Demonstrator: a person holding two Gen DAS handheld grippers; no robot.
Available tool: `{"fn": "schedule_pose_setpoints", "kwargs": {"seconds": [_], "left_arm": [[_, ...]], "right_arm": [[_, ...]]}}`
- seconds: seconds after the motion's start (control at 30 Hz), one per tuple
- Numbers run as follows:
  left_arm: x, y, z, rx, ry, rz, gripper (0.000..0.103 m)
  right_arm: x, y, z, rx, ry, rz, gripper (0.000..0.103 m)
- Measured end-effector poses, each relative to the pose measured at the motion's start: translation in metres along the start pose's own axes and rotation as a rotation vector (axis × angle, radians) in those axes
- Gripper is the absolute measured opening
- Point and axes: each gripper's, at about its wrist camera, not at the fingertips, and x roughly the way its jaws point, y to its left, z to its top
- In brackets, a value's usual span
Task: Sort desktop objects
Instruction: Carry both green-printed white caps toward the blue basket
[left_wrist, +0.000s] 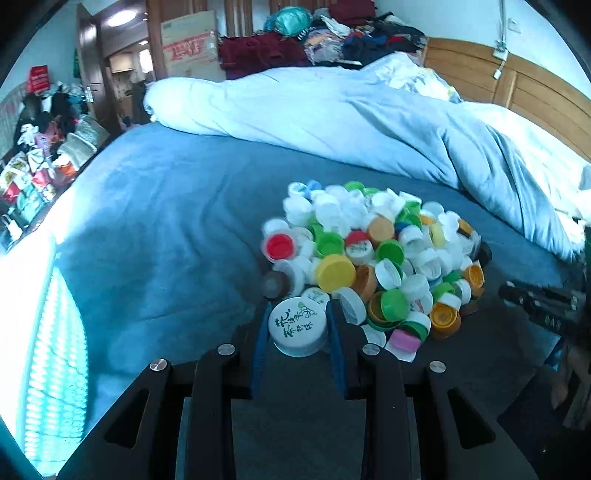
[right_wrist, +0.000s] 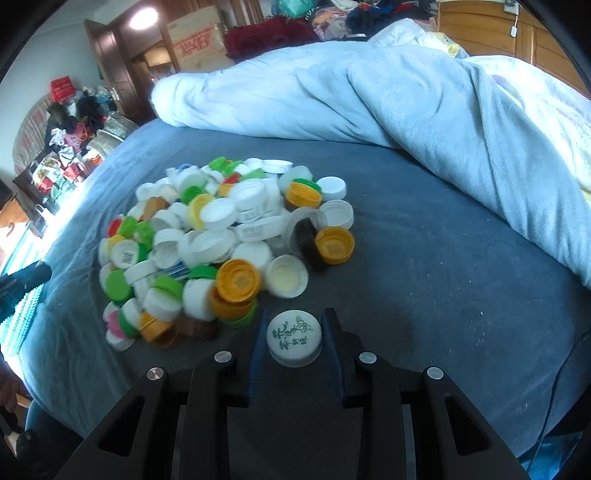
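A: Step in hand looks like pick-out. Each tool carries one white printed cap. The left tool (left_wrist: 297, 325) is clamped on a white cap with green lettering (left_wrist: 297, 326), at the near edge of the cap pile (left_wrist: 373, 258), touching its neighbours.

B: And the right?

A: The right tool (right_wrist: 294, 338) grips a matching white printed cap (right_wrist: 294, 339), just right of the pile's near end, apart from it, over bare blue bed sheet (right_wrist: 443, 288).

B: Destination?

A: No bin or sorted group visible. The rumpled blanket (right_wrist: 406, 96) lies far and right.

B: Next move?

A: Judgement: lift the left cap clear without dragging neighbours, then set both whites together on open sheet.
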Motion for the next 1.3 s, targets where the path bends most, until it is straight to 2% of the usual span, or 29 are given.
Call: {"fn": "schedule_pose_setpoints", "kwargs": {"seconds": [0.23, 0.67, 1.1, 1.3], "left_arm": [[-0.027, 0.007, 0.008, -0.018, -0.036, 0.038, 0.025], [-0.067, 0.031, 0.013, -0.074, -0.101, 0.077, 0.025], [-0.097, 0.088, 0.012, -0.176, -0.118, 0.178, 0.025], [-0.109, 0.114, 0.012, -0.212, -0.126, 0.217, 0.025]], "right_arm": [[-0.033, 0.026, 0.005, -0.048, -0.056, 0.032, 0.032], [-0.083, 0.086, 0.04, -0.147, -0.164, 0.131, 0.032], [-0.114, 0.171, 0.086, -0.249, -0.263, 0.252, 0.032], [-0.123, 0.215, 0.099, -0.298, -0.281, 0.311, 0.033]]}}
